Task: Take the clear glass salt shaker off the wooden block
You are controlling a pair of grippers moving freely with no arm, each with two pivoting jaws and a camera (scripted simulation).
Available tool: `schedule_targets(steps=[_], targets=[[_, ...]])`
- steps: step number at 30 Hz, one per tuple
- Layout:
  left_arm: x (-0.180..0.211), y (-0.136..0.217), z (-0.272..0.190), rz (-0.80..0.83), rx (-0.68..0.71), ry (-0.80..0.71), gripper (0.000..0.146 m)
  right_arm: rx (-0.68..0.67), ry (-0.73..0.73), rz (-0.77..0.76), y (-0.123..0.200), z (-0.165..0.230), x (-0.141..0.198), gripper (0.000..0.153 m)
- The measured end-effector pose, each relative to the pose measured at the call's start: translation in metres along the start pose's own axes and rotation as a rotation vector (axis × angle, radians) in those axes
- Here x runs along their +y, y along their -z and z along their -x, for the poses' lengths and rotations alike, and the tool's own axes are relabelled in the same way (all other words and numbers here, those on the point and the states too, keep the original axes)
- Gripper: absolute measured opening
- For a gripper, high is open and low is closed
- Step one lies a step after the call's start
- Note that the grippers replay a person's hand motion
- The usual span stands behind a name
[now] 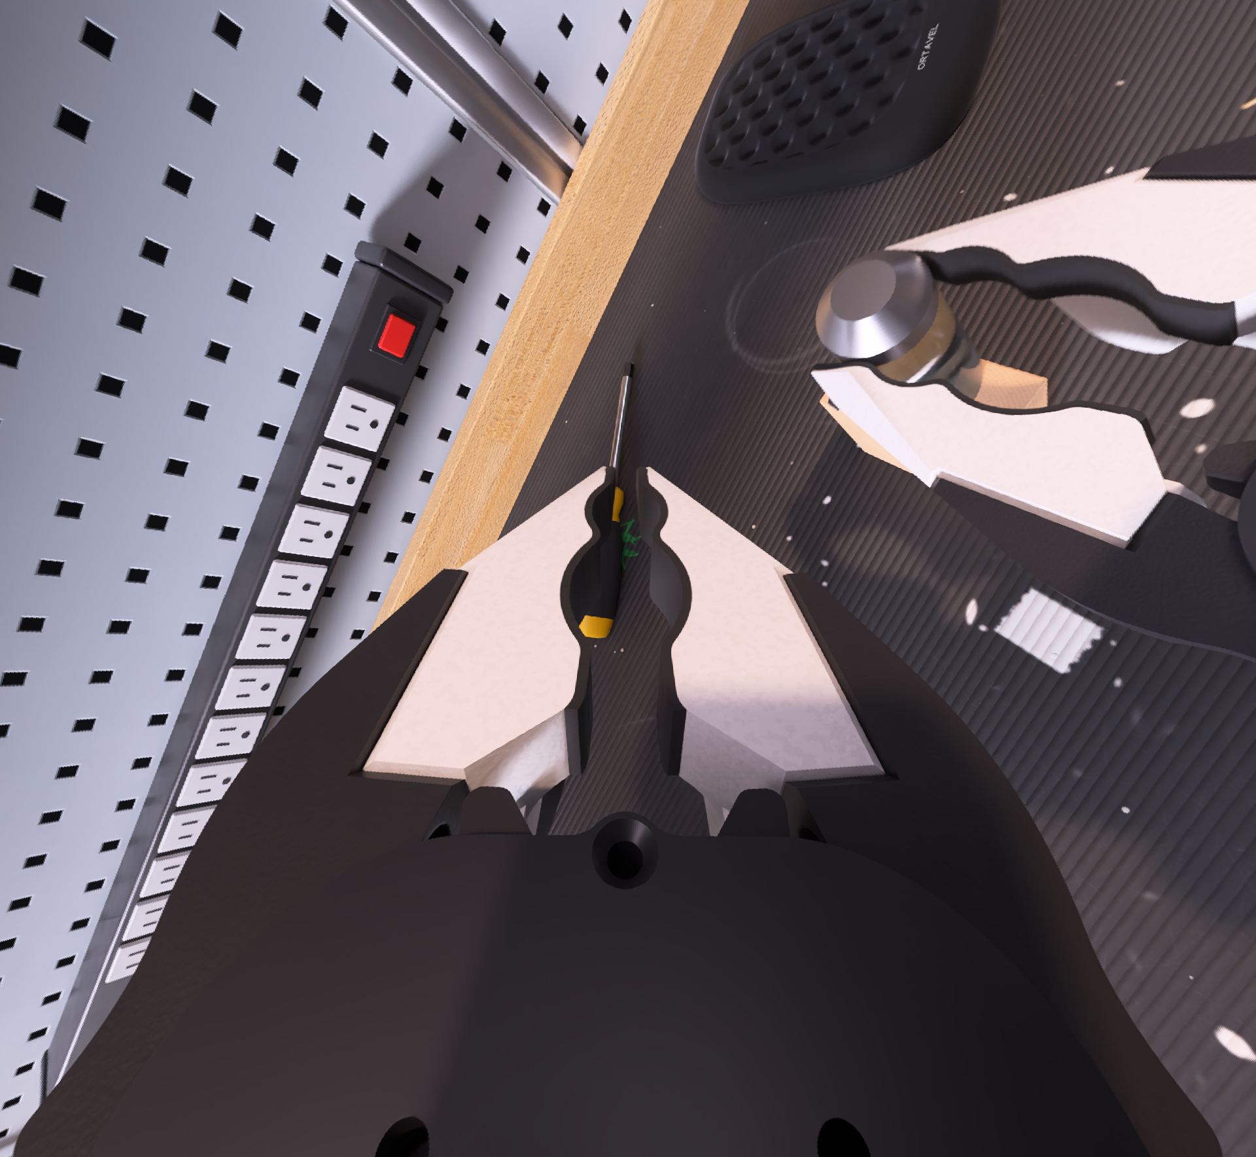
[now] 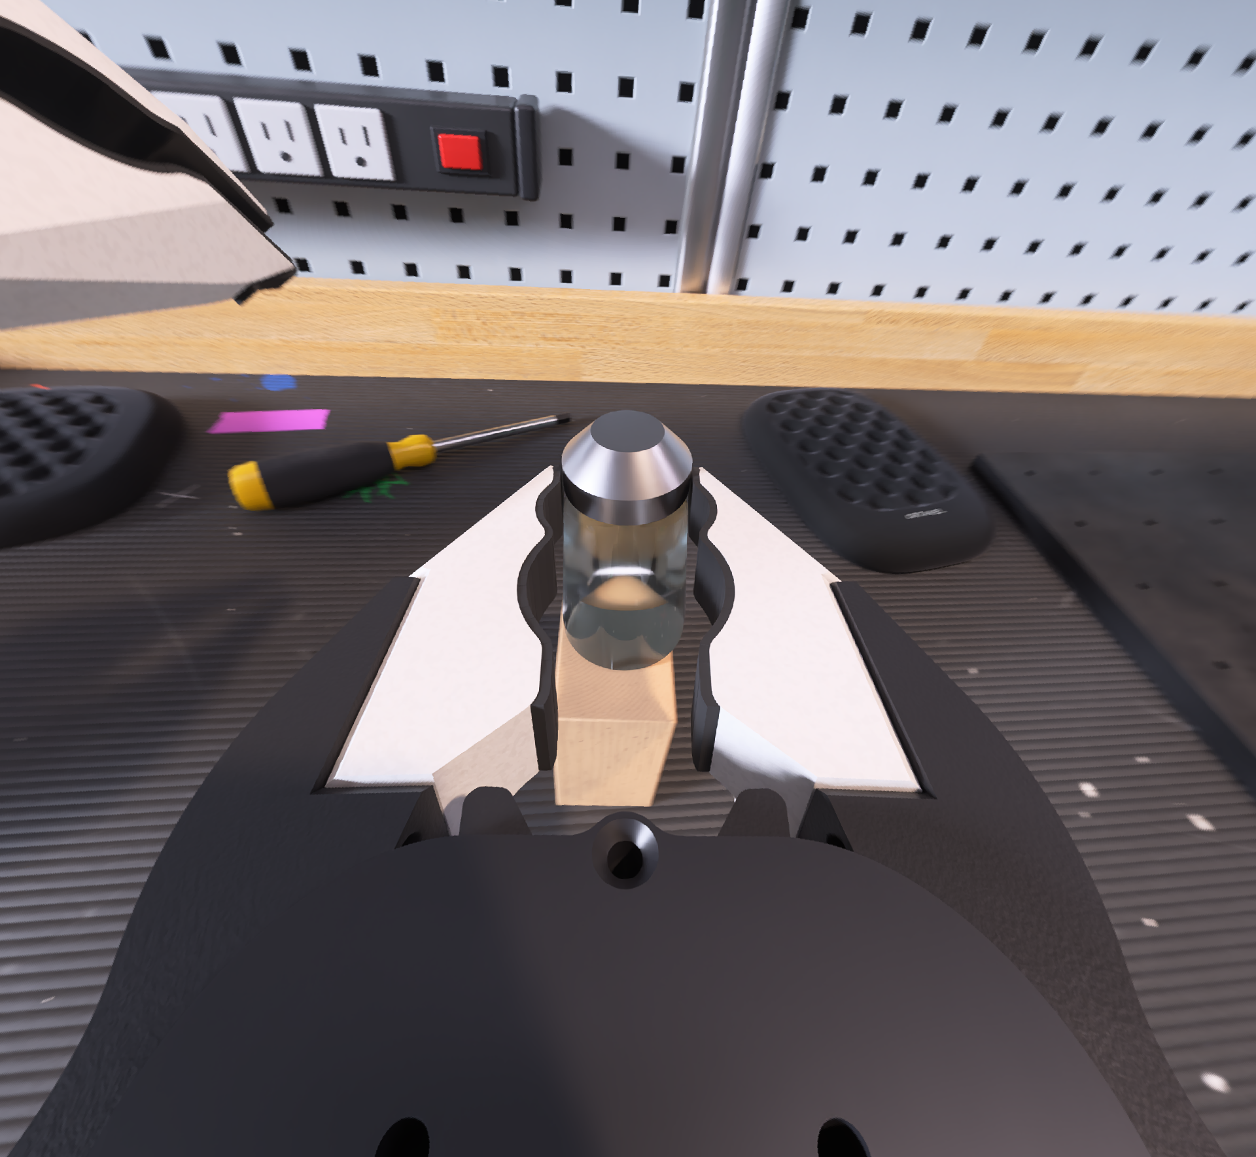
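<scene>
The clear glass salt shaker (image 2: 622,580) with a metal cap stands upright over the wooden block (image 2: 608,743) on the dark ribbed mat. My right gripper (image 2: 625,471) has its pads against both sides of the shaker. I cannot tell whether the shaker's base still touches the block. The left wrist view shows the shaker (image 1: 877,315) between the right gripper's fingers (image 1: 853,312), with the block (image 1: 1013,387) behind. My left gripper (image 1: 626,475) is shut and empty, hovering above the mat to the left of the shaker.
A black and yellow screwdriver (image 2: 333,465) lies on the mat left of the shaker, under the left gripper. Black perforated pads (image 2: 863,478) (image 2: 61,458) lie at either side. A wooden bench edge (image 2: 679,336), pegboard and power strip (image 2: 380,142) stand behind.
</scene>
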State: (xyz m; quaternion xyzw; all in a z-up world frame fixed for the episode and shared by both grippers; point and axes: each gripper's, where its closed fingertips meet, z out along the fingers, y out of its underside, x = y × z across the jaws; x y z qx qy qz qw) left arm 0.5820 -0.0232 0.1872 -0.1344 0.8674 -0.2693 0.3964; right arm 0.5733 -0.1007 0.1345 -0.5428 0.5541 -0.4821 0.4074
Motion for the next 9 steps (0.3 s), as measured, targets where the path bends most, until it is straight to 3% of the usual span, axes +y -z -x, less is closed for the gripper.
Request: schedule_targets(steps=[3, 9], targets=[[0.001, -0.001, 0.001, -0.004, 0.006, 0.015, 0.002, 0.095, 0.1, -0.024, 0.001, -0.011, -0.006, 0.036], [0.0, -0.001, 0.001, -0.024, 0.036, 0.04, 0.002, 0.301, 0.569, -0.078, 0.0, -0.029, -0.034, 0.036]])
